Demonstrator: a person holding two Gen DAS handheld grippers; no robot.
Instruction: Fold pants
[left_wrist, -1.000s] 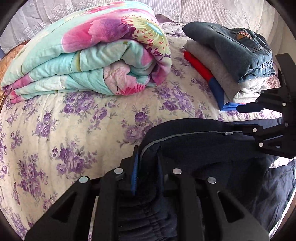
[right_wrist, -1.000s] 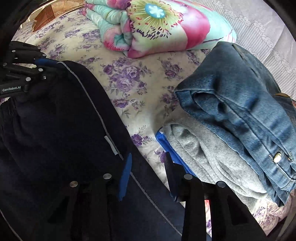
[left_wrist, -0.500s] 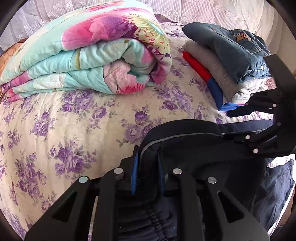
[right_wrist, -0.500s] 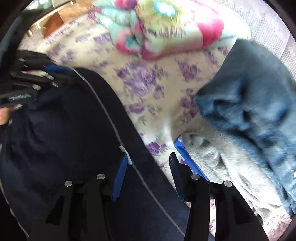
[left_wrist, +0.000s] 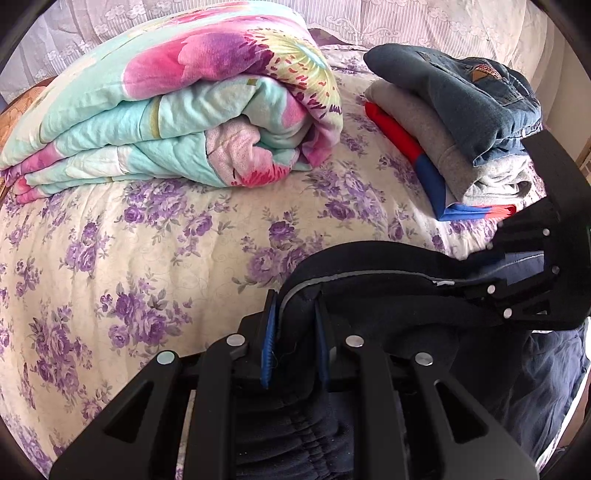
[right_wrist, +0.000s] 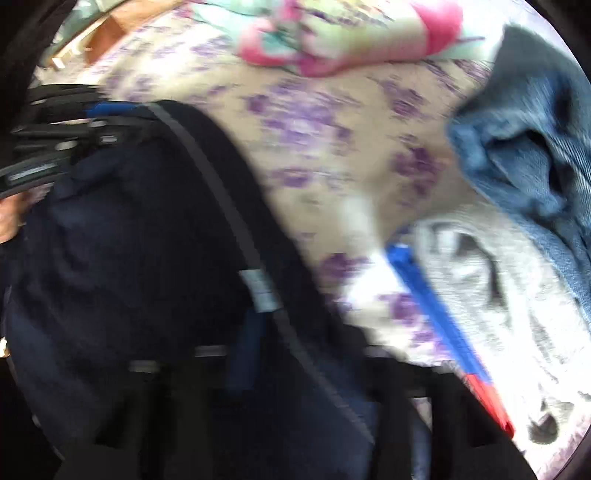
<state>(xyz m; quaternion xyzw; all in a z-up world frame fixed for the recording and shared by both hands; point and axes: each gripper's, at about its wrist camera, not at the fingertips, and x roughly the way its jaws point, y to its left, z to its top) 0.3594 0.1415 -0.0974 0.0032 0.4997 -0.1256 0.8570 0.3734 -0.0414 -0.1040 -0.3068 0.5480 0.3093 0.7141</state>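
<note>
Dark navy pants with a grey piped seam lie bunched at the near edge of the bed. My left gripper is shut on the seam edge, close to the gathered elastic waistband. In the left wrist view my right gripper comes in from the right onto the same edge. Its jaws are closing, with the fabric pinched between them. The right wrist view is motion-blurred. It shows the pants draped over my right gripper, hiding one of its fingers, and the left gripper holding the far end.
A folded floral quilt lies at the back left on the purple-flowered bedsheet. At the right stands a stack of folded clothes: jeans on a grey garment on a red-and-blue one. Part of a hand shows at the left.
The right gripper's jaws have narrowed onto the piped edge of the pants, and it has shifted and tilted, blurring its view. The left gripper keeps its grip and has not moved.
</note>
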